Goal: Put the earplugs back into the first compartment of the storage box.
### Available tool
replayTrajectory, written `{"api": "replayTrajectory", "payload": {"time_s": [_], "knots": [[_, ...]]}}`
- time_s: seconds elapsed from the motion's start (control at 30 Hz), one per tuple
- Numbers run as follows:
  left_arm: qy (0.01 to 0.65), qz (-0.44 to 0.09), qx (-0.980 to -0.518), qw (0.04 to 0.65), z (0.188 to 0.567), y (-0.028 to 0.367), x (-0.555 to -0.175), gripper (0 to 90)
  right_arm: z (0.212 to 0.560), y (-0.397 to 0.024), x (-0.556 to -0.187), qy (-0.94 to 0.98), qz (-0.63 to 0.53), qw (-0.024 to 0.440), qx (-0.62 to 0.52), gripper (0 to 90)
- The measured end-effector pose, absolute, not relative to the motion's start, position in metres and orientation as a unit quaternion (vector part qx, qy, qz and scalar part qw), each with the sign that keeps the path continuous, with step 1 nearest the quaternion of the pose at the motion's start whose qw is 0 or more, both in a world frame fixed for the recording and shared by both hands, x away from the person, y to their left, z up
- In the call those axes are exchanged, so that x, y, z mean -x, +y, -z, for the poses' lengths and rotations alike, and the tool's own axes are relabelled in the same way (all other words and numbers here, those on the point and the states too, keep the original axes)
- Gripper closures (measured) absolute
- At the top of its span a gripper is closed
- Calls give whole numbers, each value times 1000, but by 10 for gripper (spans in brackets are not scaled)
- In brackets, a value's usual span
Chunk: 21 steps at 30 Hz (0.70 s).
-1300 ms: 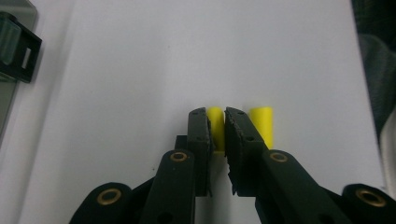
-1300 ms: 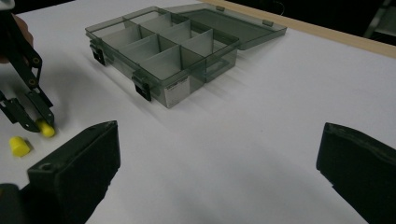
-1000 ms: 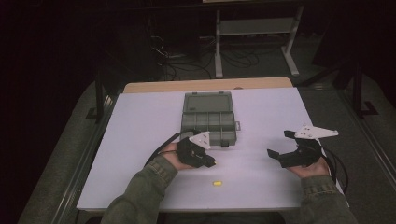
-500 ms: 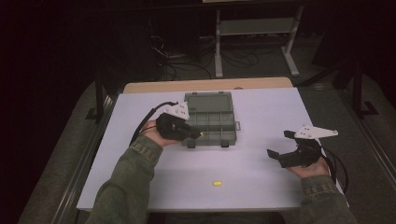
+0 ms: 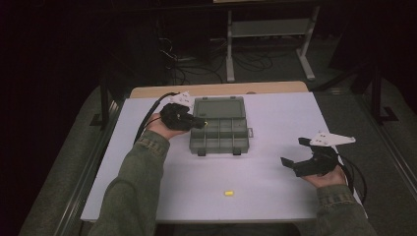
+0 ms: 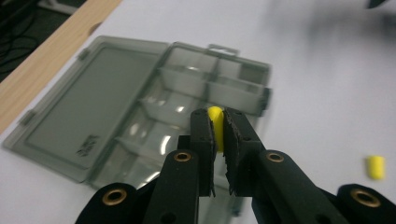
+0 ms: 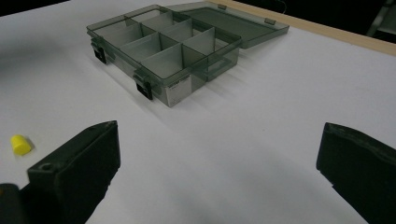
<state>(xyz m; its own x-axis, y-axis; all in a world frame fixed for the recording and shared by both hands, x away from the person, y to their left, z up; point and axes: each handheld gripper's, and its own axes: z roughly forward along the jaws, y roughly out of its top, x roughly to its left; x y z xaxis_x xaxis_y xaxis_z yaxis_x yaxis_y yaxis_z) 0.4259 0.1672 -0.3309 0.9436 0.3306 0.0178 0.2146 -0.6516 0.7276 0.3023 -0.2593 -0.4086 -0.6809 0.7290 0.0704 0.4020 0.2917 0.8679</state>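
The left gripper [image 6: 218, 123] is squeezed tight on a small yellow plug [image 6: 215, 125]. The plug sits between the tips of the two black jaws, and only its round top peeks out. In the high view the left gripper [image 5: 199, 123] hangs over the left edge of the box [image 5: 219, 142], with the plug [image 5: 205, 123] at its tip.

Just past the jaws, and under them, is the grey see-through box [image 6: 187, 100]. It has little rooms inside, split by thin walls. Its lid [image 6: 88, 116] lies flat and open on the far side of the gripper, next to the wooden edge [image 6: 51, 51] of the table.

A second yellow plug [image 6: 376, 167] lies on the white table [image 5: 275, 118], off to the near side of the left gripper and well apart from the box.

The right gripper [image 7: 219, 163] has its jaws spread wide with nothing between them. It rests low over the table. The box [image 7: 159, 51] is well ahead of it, and the loose plug [image 7: 21, 144] lies beside its left jaw.
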Motion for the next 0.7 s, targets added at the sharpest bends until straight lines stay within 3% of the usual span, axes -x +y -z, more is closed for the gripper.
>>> {"api": "replayTrajectory", "payload": {"time_s": [0.17, 0.7], "knots": [[180, -71, -897, 398, 338, 176, -439, 832, 409, -260, -302, 785, -474, 172, -361, 0], [237, -84, -907, 338, 378, 176, -468, 831, 409, -259, -302, 786, -474, 168, -359, 0]]}}
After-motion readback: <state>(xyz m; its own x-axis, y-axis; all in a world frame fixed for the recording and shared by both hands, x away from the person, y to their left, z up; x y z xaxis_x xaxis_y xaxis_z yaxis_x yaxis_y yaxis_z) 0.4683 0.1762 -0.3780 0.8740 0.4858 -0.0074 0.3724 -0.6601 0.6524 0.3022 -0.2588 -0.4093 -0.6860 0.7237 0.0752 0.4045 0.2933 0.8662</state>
